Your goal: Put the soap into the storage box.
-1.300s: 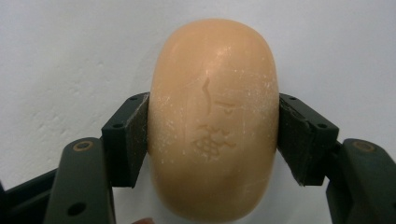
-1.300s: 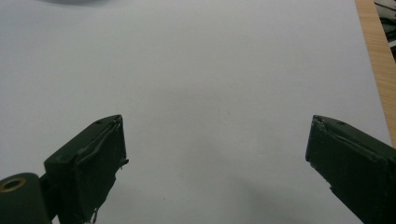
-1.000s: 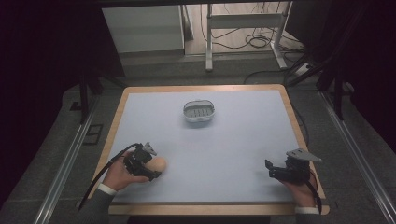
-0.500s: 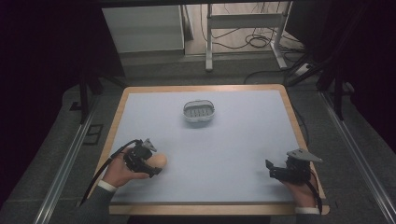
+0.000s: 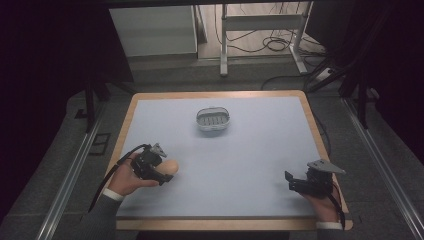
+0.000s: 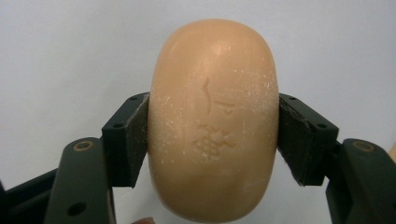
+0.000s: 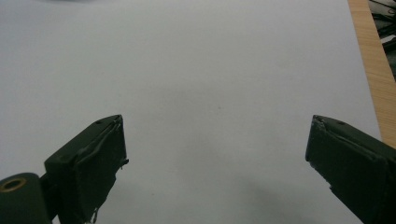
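Now the left claw clenches the tan soap bar low over the tabletop, nearer the person than the soap dish; the right claw gapes empty, well right of that dish.

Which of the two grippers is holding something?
The left gripper: its jaws are shut on the oval peach-coloured soap bar. The right gripper has its jaws wide apart over the pale table.

soap bar: waxy, scuffed | table: matt, wood-edged
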`<control>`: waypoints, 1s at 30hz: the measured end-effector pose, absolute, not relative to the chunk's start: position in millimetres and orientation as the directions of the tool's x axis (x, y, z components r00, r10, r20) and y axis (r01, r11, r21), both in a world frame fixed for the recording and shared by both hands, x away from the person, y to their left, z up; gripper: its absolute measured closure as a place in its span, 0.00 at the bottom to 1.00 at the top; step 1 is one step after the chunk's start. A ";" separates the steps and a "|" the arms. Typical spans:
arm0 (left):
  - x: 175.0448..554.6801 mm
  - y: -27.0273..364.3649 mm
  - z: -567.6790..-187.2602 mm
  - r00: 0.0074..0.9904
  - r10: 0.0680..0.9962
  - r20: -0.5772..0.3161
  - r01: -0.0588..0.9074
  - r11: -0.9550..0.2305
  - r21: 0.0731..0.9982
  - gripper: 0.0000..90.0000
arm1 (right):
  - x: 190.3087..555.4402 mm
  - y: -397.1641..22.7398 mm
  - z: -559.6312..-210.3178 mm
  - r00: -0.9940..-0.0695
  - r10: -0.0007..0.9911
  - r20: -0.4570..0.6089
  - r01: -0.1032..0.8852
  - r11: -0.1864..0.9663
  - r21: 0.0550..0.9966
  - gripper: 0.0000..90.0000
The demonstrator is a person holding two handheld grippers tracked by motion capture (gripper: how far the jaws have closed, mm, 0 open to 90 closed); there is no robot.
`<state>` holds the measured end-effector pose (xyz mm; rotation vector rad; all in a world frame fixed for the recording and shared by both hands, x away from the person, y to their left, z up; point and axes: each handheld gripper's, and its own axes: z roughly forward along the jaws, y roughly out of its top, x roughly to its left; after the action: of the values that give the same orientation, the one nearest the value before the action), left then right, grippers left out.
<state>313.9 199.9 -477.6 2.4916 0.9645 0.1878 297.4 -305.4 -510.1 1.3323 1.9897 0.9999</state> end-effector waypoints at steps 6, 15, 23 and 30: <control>315.7 199.3 -472.6 0.747 0.664 -0.030 0.597 -0.651 0.469 0.36 | 297.2 -305.8 -510.1 -0.364 0.931 -0.033 0.529 0.236 0.815 0.05; 321.2 194.5 -471.4 0.750 0.661 -0.027 0.596 -0.657 0.461 0.36 | 297.5 -306.8 -510.8 -0.361 0.932 -0.032 0.533 0.235 0.813 0.05; 326.5 188.4 -471.0 0.757 0.653 -0.025 0.589 -0.665 0.460 0.36 | 297.9 -307.3 -511.9 -0.359 0.933 -0.035 0.536 0.237 0.810 0.05; 330.7 186.6 -473.3 0.756 0.653 -0.032 0.592 -0.663 0.457 0.36 | 298.0 -307.5 -512.4 -0.358 0.933 -0.038 0.536 0.239 0.810 0.05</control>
<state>330.7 186.6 -473.3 2.5074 0.9440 0.1861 298.0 -307.5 -512.4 1.3384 1.9886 0.9833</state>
